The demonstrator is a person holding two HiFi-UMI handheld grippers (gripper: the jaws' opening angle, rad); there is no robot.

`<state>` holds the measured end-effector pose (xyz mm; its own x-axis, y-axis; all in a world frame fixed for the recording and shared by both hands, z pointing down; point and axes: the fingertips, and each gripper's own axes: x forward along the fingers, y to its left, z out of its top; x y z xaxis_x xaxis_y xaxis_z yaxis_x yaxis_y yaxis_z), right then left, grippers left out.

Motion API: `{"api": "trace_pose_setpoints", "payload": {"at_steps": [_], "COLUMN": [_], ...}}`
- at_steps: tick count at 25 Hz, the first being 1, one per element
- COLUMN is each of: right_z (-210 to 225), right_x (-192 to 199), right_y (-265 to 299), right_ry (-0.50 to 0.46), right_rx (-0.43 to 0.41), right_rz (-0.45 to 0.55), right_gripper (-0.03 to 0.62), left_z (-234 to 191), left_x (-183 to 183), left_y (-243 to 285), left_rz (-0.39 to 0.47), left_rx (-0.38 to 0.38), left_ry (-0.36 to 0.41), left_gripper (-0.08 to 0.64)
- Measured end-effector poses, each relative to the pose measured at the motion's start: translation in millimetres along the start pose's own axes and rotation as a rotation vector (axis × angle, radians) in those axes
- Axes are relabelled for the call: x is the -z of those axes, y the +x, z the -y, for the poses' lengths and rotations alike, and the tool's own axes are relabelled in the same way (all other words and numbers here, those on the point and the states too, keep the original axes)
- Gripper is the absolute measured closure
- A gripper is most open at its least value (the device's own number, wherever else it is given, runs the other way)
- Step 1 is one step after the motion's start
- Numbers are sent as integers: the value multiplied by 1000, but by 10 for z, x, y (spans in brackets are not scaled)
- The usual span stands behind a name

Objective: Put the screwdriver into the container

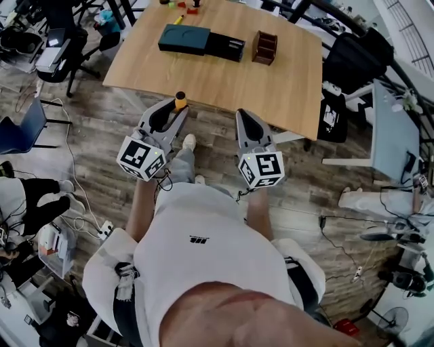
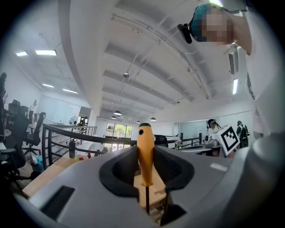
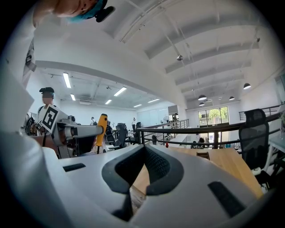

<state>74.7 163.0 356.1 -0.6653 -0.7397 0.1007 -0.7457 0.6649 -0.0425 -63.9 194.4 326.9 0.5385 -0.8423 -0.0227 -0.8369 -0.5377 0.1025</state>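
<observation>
Screwdriver (image 2: 145, 151) stands upright in left gripper (image 1: 177, 112), pointed toward table (image 1: 285, 81).

Light wooden worktop (image 1: 271, 88), rectangular. Toward its far edge, left of centre, a dark teal case (image 1: 184, 38) lay flat, with a black tray (image 1: 226, 47) butted against its right end. Near the tray but apart from it stood a brown wooden container (image 1: 264, 47) with open compartments. Small red and yellow pieces (image 1: 192, 9) sat along the far edge.
</observation>
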Motion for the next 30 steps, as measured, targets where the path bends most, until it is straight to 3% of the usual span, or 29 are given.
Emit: {"api": "trace_pose_setpoints", "payload": {"at_steps": [13,30], "right_z": [425,952], "right_x": [20,-43], "right_y": [697,2073], "right_ry": [8,30], "right_rx": [25,97], "right_rz": [-25,-88], "right_gripper": [597,597], "left_z": [-584,-1828], "left_x": [88,68], "left_y": [620,1602], "left_rz": [-10,-53], "left_rx": [25,104], "left_ry": [-34,-64], "left_gripper": [448,448]}}
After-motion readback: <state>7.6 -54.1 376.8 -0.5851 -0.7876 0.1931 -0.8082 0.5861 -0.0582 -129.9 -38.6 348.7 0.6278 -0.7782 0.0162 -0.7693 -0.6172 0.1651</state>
